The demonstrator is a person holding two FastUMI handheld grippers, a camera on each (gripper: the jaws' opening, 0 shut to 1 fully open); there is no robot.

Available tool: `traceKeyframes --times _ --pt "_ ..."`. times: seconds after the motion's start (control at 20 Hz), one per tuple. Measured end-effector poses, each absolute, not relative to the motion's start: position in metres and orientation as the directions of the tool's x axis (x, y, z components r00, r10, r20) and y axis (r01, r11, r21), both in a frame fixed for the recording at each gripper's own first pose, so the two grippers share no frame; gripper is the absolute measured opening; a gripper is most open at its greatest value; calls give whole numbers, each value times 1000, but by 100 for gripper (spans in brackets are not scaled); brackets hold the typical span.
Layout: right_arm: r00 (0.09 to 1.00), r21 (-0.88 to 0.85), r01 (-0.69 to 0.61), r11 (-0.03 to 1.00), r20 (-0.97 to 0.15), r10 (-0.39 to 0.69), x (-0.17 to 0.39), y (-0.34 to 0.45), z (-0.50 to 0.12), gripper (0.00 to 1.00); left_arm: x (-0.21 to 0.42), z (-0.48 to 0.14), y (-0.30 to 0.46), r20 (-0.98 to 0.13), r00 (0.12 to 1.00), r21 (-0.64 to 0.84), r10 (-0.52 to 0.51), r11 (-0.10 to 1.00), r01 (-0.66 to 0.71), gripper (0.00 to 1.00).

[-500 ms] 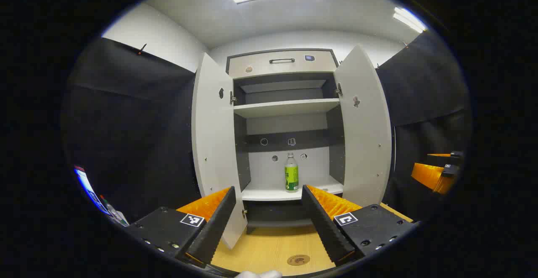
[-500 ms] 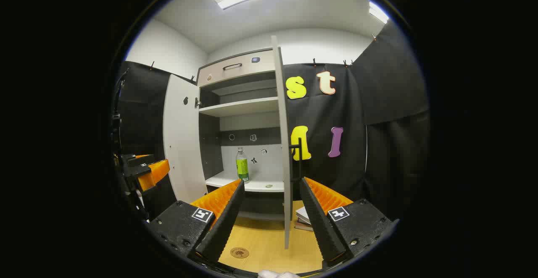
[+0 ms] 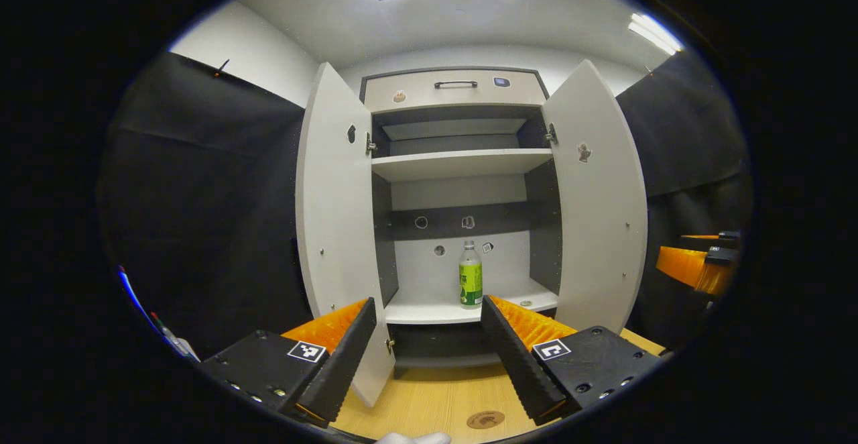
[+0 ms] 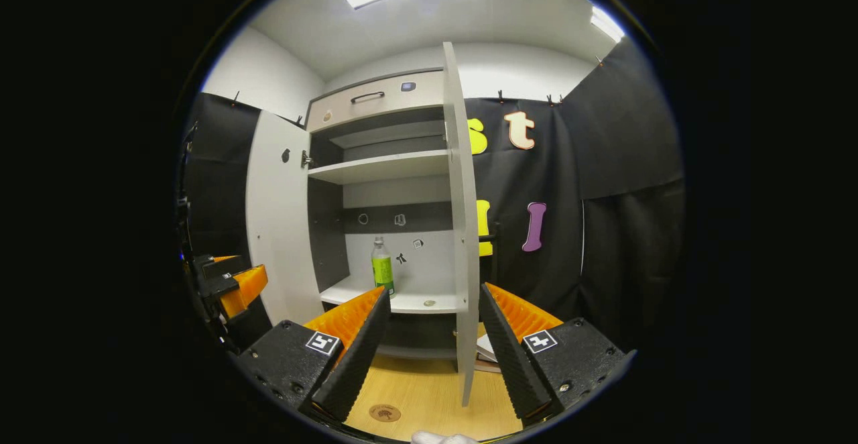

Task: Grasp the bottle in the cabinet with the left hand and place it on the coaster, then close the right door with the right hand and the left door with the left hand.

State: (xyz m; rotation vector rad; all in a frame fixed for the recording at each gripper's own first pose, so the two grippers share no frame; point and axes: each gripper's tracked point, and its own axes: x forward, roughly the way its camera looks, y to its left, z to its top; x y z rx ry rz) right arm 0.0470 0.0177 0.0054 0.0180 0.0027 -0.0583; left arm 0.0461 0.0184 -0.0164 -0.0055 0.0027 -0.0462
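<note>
Left tool (image 3: 429, 357), right tool (image 4: 429, 350) spread, empty; bottle (image 3: 470, 278) base hidden; coaster (image 3: 485, 420) partly cut.

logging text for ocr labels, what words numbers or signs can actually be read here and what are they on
No text can be read for certain.
Bottle label: green with dark print, too small and blurred to read.
Coaster: a dark emblem, no legible words.
Stickers on the cabinet's back panel and doors: small pictures, too small to read.
Left gripper and right gripper: square black-and-white marker codes, no words.
</note>
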Motion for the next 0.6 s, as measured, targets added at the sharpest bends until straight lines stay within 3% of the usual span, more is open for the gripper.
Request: traceKeyframes --times 0.25,0.6 --pt "996 18 86 996 -3 -86 63 29 5 82 81 -25 23 0 996 -21 -91 996 91 96" --pt "990 -27 137 990 -16 -137 83 51 14 82 180 -25 -13 42 974 -38 -221 974 223 96"
